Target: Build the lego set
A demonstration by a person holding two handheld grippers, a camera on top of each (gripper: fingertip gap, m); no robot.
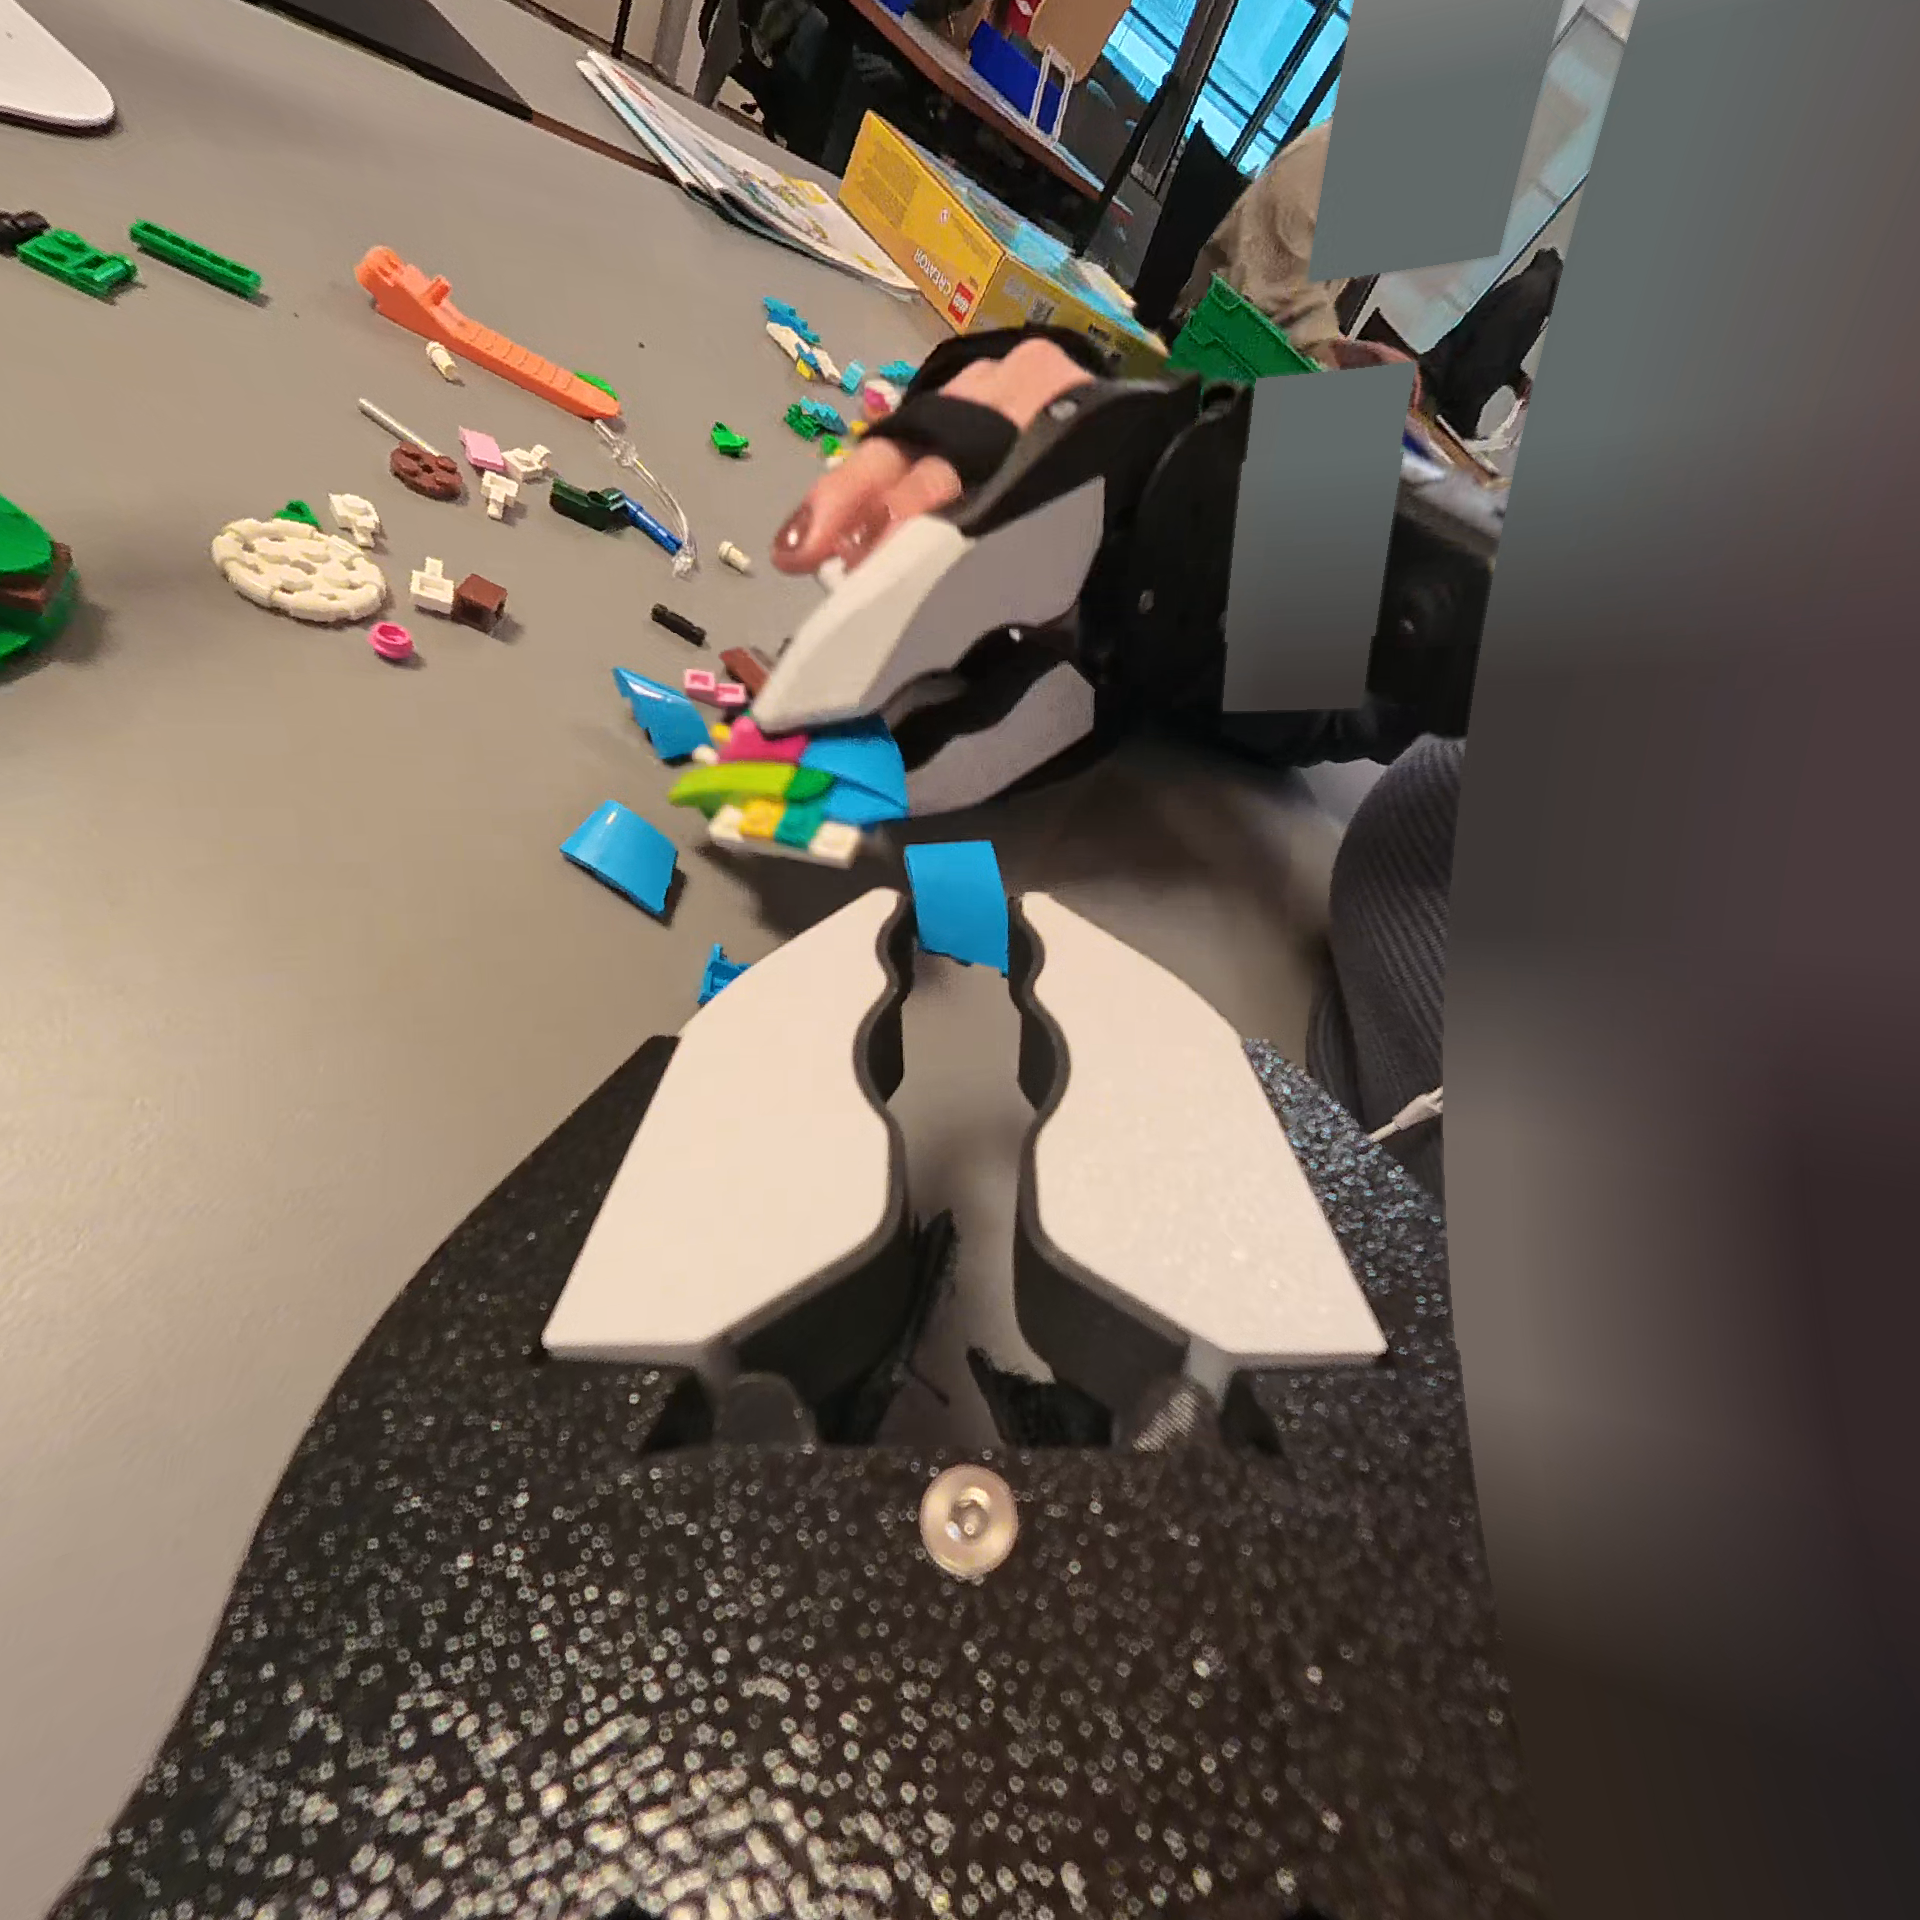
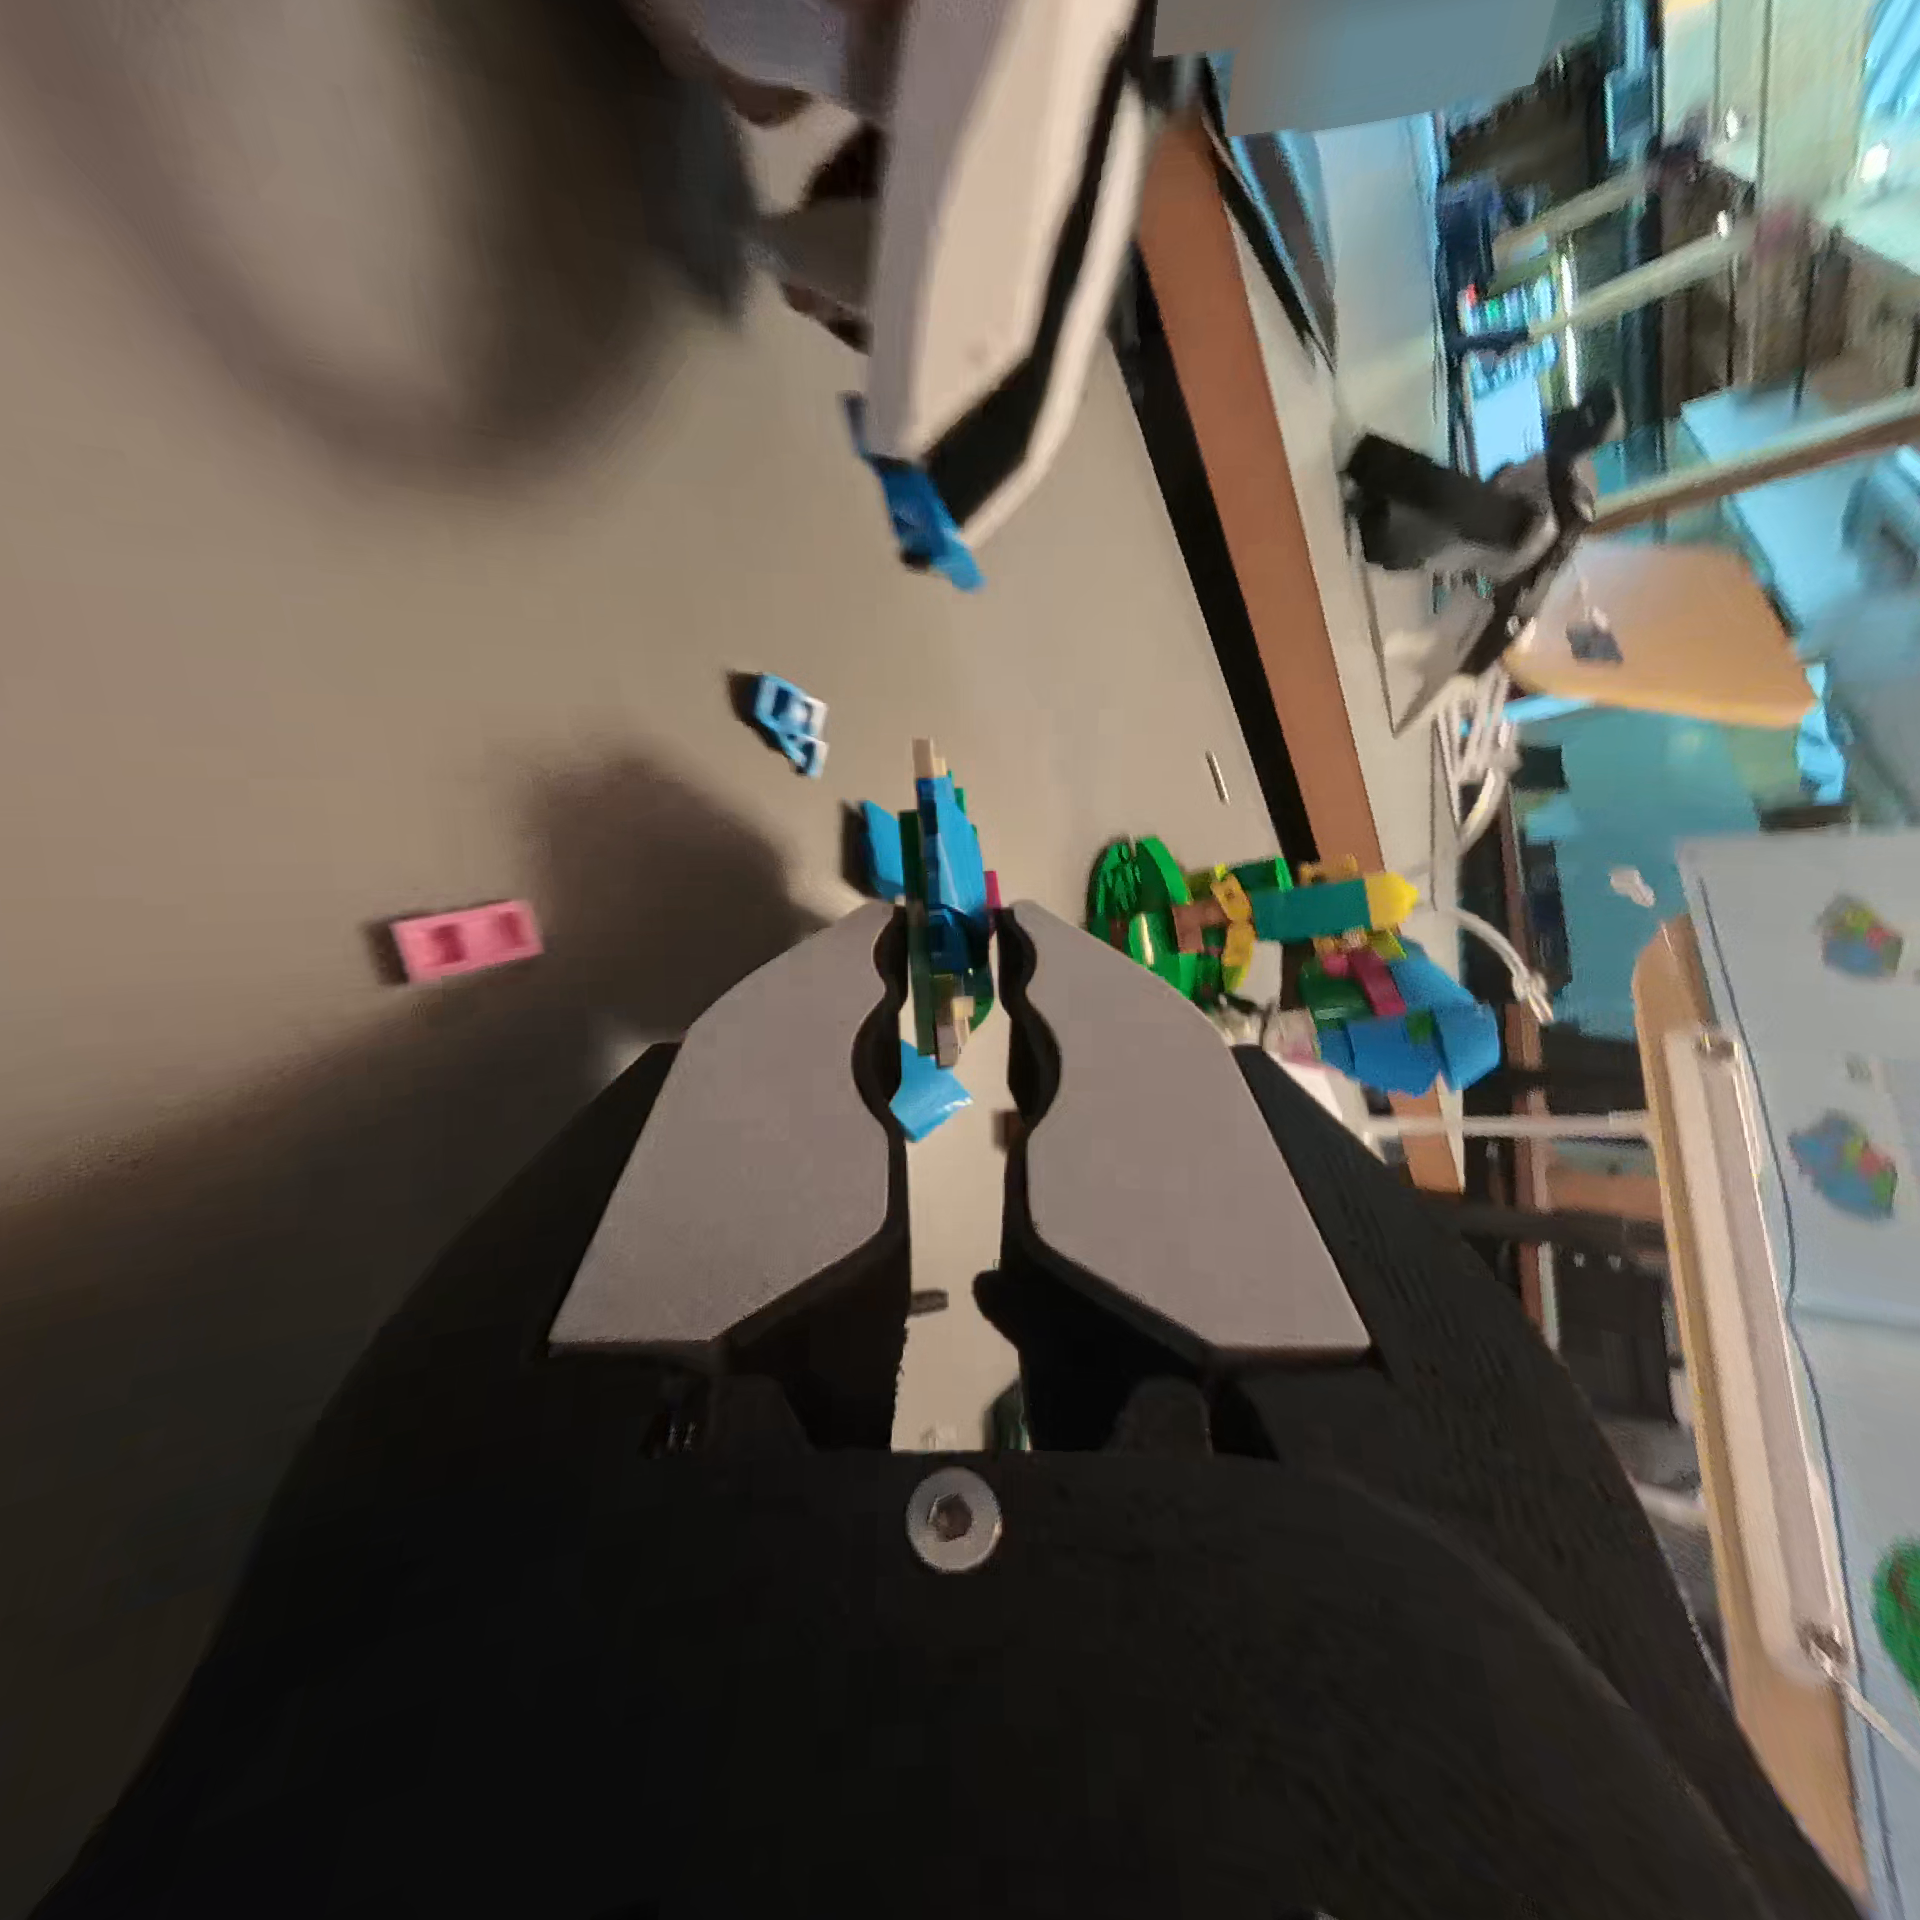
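Observation:
My left gripper (image 1: 958,914) is shut on a blue curved piece (image 1: 956,878) and holds it above the grey table (image 1: 260,987). Just beyond it, my right gripper (image 1: 831,753) is shut on a small multicolour assembly (image 1: 790,795) of blue, lime, pink and white bricks. In the right wrist view the right gripper (image 2: 948,920) pinches that assembly (image 2: 940,862) edge-on. The left gripper (image 2: 925,457) comes in from above with its blue piece (image 2: 920,520), a short way from the assembly. A built bird on a green base (image 2: 1340,956) stands farther off.
Loose bricks lie across the table: an orange brick separator (image 1: 488,343), a white round plate (image 1: 299,569), blue curved pieces (image 1: 621,844), green plates (image 1: 78,260), a pink plate (image 2: 465,938). A yellow box (image 1: 966,249) and a booklet (image 1: 727,156) lie at the far edge.

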